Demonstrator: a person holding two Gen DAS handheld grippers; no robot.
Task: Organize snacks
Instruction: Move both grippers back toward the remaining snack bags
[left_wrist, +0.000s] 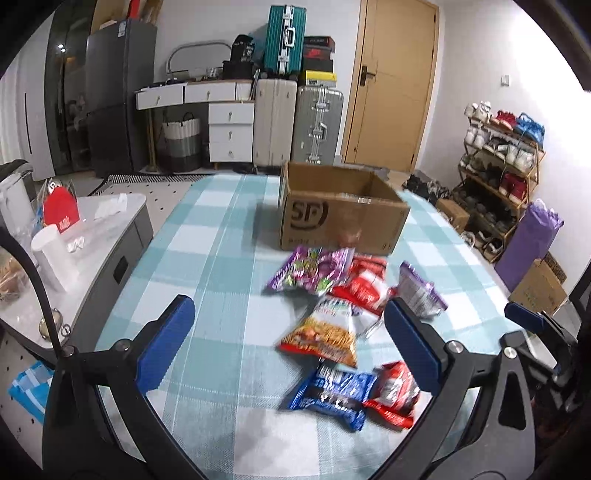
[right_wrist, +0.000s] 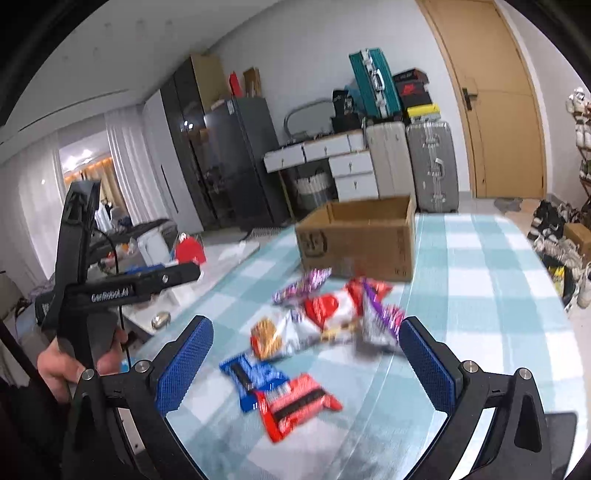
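Left claw (left_wrist: 288, 339): jaws spread wide apart, nothing clamped between the blue pads (left_wrist: 166, 343), raised above the checked tablecloth (left_wrist: 207, 229). Right claw (right_wrist: 306, 365): jaws likewise wide apart and empty. Landmark: the open cardboard box (left_wrist: 343, 214), standing on the cloth. All snack packets lie loose on the cloth in front of the box, on the claws' side. The purple packet (left_wrist: 314, 273) lies closest to the box front; a red-and-white packet (left_wrist: 364, 286) is beside it; an orange packet (left_wrist: 325, 336) lies farther from the box; a blue packet (left_wrist: 328, 395) and a red packet (left_wrist: 393, 393) lie farthest, side by side.
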